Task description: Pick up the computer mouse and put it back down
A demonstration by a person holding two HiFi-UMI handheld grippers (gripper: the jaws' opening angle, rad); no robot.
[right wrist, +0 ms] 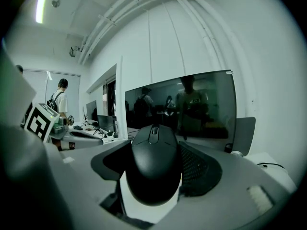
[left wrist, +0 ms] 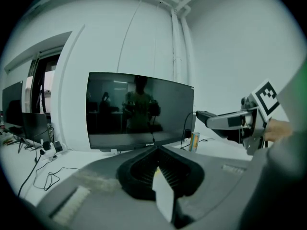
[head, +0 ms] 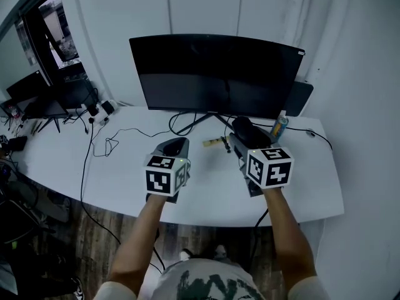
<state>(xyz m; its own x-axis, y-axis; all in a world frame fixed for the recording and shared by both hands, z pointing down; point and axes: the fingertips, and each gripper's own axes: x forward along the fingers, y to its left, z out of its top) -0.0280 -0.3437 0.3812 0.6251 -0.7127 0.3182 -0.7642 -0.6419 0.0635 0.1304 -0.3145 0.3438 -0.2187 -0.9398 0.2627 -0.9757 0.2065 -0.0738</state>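
Observation:
A black computer mouse (right wrist: pixel 153 169) sits between the jaws of my right gripper (right wrist: pixel 156 143), its wheel end pointing away from me. The pads press on both of its sides. In the head view the mouse (head: pixel 250 132) hangs above the white desk (head: pixel 206 192), in front of the monitor's stand, with the right gripper (head: pixel 242 130) shut on it. My left gripper (head: pixel 174 147) hovers over the desk to the left, jaws together and nothing in them. From the left gripper view, its black pads (left wrist: pixel 144 169) meet at the tip, and the right gripper (left wrist: pixel 225 121) shows at the right.
A wide curved monitor (head: pixel 215 74) stands at the back of the desk. Beside its stand are a drinks can (head: pixel 279 127) and a small yellowish object (head: pixel 212 142). Cables (head: pixel 109 144) trail over the left side. Further left is another desk with screens (head: pixel 37 95).

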